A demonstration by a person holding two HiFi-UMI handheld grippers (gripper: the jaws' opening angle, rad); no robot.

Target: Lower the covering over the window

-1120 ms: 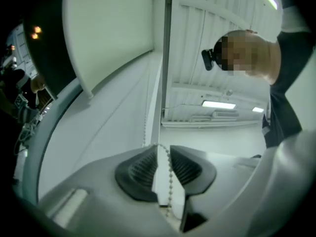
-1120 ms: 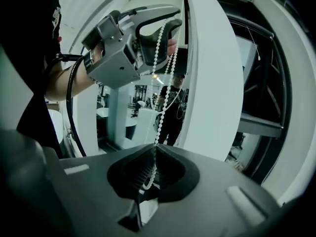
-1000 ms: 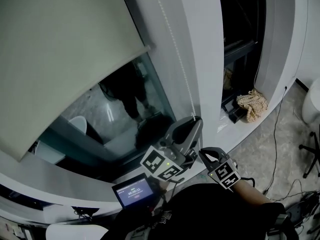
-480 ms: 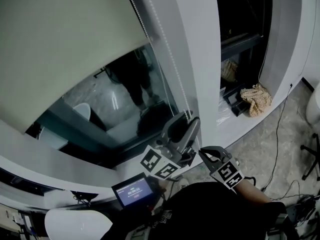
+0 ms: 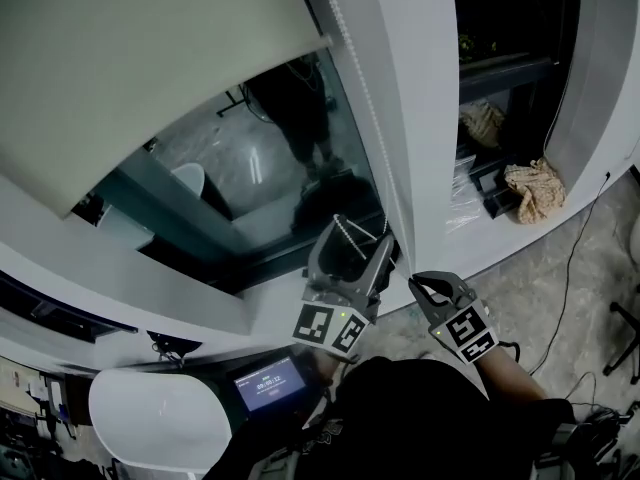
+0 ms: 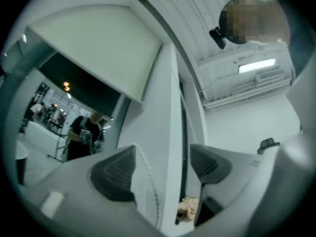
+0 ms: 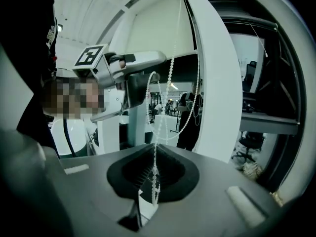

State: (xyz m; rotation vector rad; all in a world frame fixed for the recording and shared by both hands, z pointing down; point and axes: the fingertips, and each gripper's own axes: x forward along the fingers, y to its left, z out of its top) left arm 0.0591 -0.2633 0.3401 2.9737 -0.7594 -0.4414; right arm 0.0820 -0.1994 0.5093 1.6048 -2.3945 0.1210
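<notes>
So the right claw (image 5: 418, 282) is pinched shut on the bead chain (image 7: 155, 172), with the strand squeezed right between its pads. The left claw (image 5: 355, 238) sits just beside it, on its left and a touch higher. Its jaws have just been opening and now stand wide apart. A strand of the same chain runs between them, close to the left pad (image 6: 116, 174), but nothing presses on it.

From both claws the chain climbs along the white pillar (image 5: 405, 88). So its long axis is up-and-down, and any pull has to go along that line, not sideways. The blind (image 5: 140, 58) hangs up and to the left of the claws, partway down the window (image 5: 270, 173), with dark glass bare under its bottom edge.

My guess is the right hand is the one anchoring the chain, and the left looks free to go higher up the strand for a fresh grip. Which strand of the loop actually lowers the blind, no way to tell from here
</notes>
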